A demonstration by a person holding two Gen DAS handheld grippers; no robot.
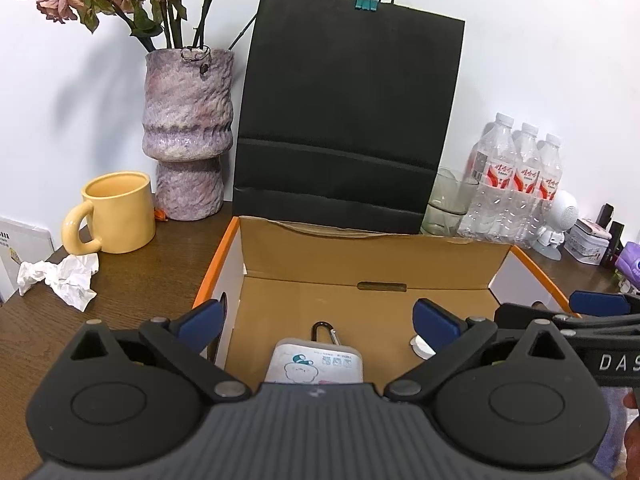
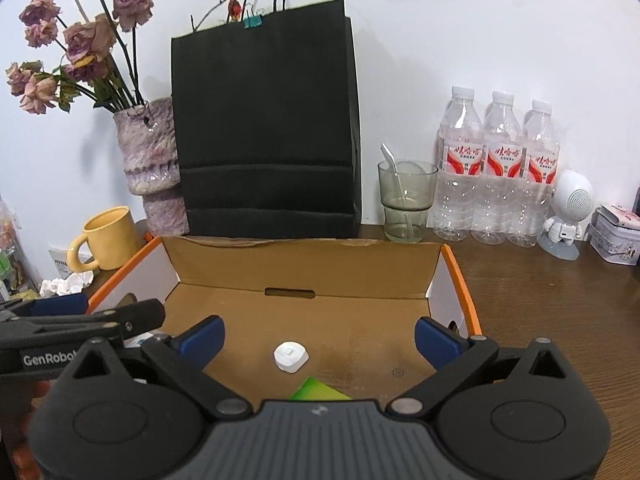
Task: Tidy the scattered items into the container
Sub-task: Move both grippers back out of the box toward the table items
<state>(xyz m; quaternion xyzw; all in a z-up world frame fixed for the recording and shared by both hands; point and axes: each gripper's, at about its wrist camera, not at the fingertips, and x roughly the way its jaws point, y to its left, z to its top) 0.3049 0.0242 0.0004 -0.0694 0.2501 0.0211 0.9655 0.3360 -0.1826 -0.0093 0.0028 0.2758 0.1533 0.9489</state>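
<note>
An open cardboard box [image 1: 372,256] with orange edges stands on the wooden table; it also shows in the right wrist view [image 2: 304,264]. Inside lie a white tissue pack with a cartoon print [image 1: 316,364], a black carabiner [image 1: 324,330], a small white round item [image 2: 291,356] and a green card [image 2: 316,390]. My left gripper [image 1: 318,322] is open and empty above the box's left half. My right gripper [image 2: 318,334] is open and empty above the box's right half. A crumpled white tissue [image 1: 60,276] lies on the table left of the box.
Behind the box stand a black paper bag [image 1: 348,112], a purple vase with dried roses [image 1: 188,132], a yellow mug [image 1: 116,216], a glass with a spoon [image 2: 406,200], three water bottles [image 2: 496,168], a white figurine [image 2: 568,216] and a tin [image 2: 616,240].
</note>
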